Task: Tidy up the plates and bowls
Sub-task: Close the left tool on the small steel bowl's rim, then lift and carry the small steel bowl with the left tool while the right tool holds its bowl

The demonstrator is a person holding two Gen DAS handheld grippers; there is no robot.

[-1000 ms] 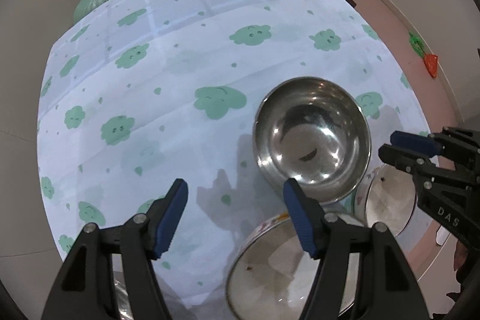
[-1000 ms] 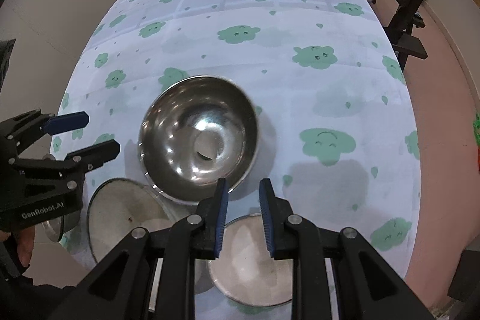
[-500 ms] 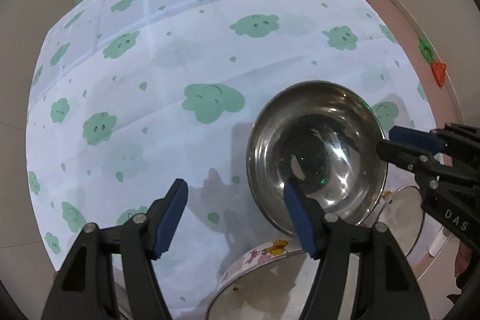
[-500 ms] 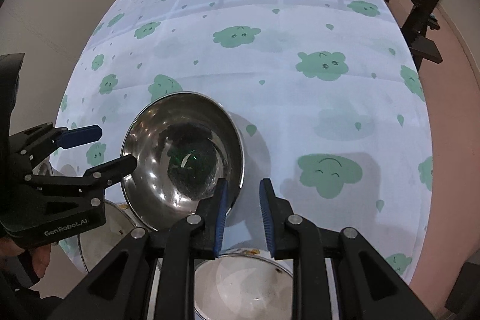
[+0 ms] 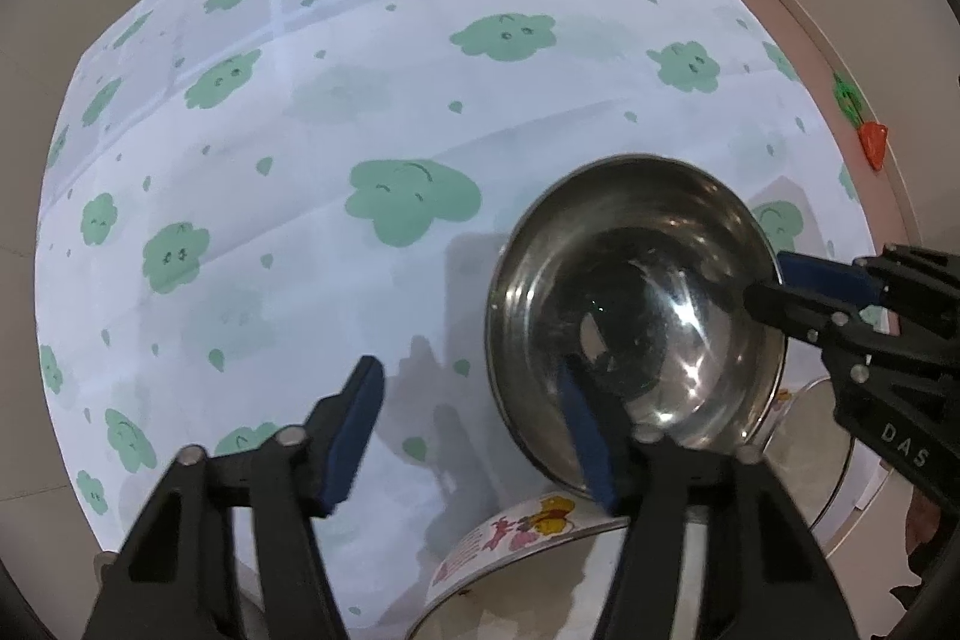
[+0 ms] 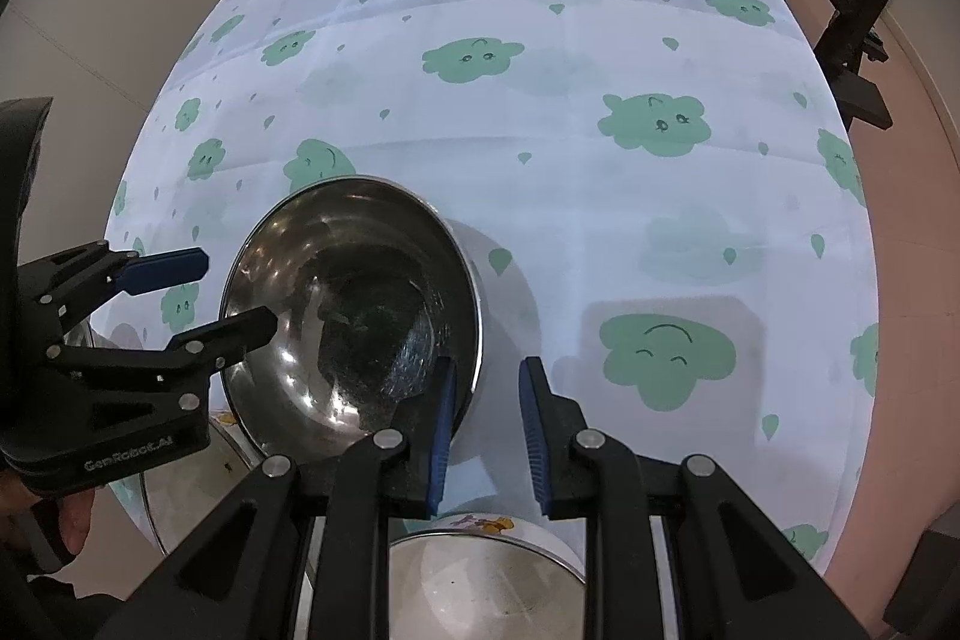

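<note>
The steel bowl (image 6: 354, 316) hangs tilted above the near edge of the cloud-print tablecloth (image 6: 600, 40), its open mouth turned toward both cameras and its shadow falling on the cloth behind it. The right gripper (image 6: 483, 424) has the bowl's near-right rim between its blue pads, one pad inside the bowl and the other outside; the pads stand a narrow gap apart, and from this angle I cannot be sure how firmly they press the thin wall, though the lifted, tipped bowl suggests this gripper carries it. In the left wrist view the left gripper (image 5: 474, 430) is spread wide and holds nothing, with its right finger lying across the bowl's lower rim and its left finger over bare cloth. So the bowl lies to the right of the left gripper's centre line and to the left of the right gripper's. Directly below and nearer the person sits a cartoon-printed bowl (image 6: 486, 574), with a steel plate (image 5: 810, 460) just beside it. Nesting the steel bowl probably means lowering it toward the person.
</note>
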